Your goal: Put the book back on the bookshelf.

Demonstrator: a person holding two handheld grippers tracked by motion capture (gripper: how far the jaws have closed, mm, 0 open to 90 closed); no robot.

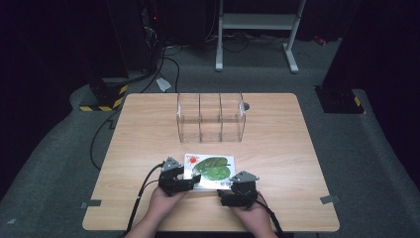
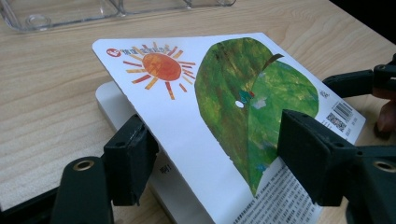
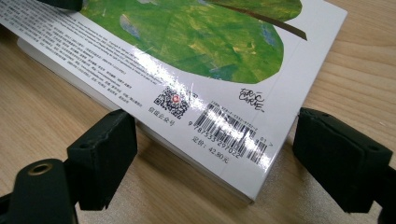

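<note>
A picture book with a green leaf and an orange sun on its cover lies near the table's front edge. My left gripper is at its near left corner, open. In the left gripper view the cover tilts up off the white page block, and the gripper has one jaw under the cover's edge and the other above the leaf. My right gripper is at the near right corner, open. In the right gripper view its jaws stand wide on either side of the barcode corner.
A clear plastic organizer with three compartments stands upright in the middle of the wooden table, just beyond the book. Its base appears in the left gripper view. The other gripper reaches in from the right there.
</note>
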